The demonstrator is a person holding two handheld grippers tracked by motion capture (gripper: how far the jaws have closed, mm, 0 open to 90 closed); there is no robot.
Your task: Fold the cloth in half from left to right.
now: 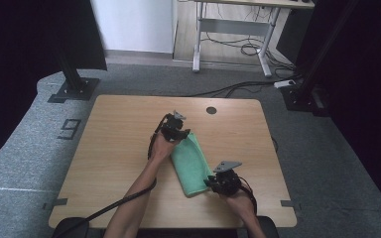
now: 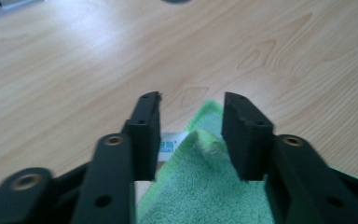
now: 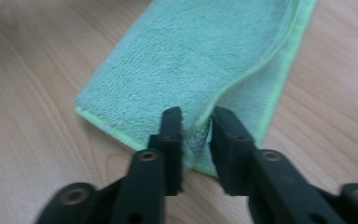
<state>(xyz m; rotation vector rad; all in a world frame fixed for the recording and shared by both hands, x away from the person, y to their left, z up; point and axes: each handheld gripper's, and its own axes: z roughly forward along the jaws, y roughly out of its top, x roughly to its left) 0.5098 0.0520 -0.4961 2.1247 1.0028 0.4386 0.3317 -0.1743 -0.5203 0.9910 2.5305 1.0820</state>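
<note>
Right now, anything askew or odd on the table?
Only slightly: the folded green terry cloth lies diagonal to the wooden table's edges, its top layer's corner lifted between the open left gripper's jaws. The right gripper pinches the other end. Nothing spilled or damaged.

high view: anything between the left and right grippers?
The folded green terry towel spans that stretch on the wooden table, left gripper at its far end, right gripper at its near end.

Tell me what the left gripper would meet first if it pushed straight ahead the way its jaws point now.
Probably the green towel: its folded corner and white label already lie between the open jaws of the left gripper. Beyond the corner there is just bare wooden table. Depth is unclear, so it might skim over the cloth.
</note>
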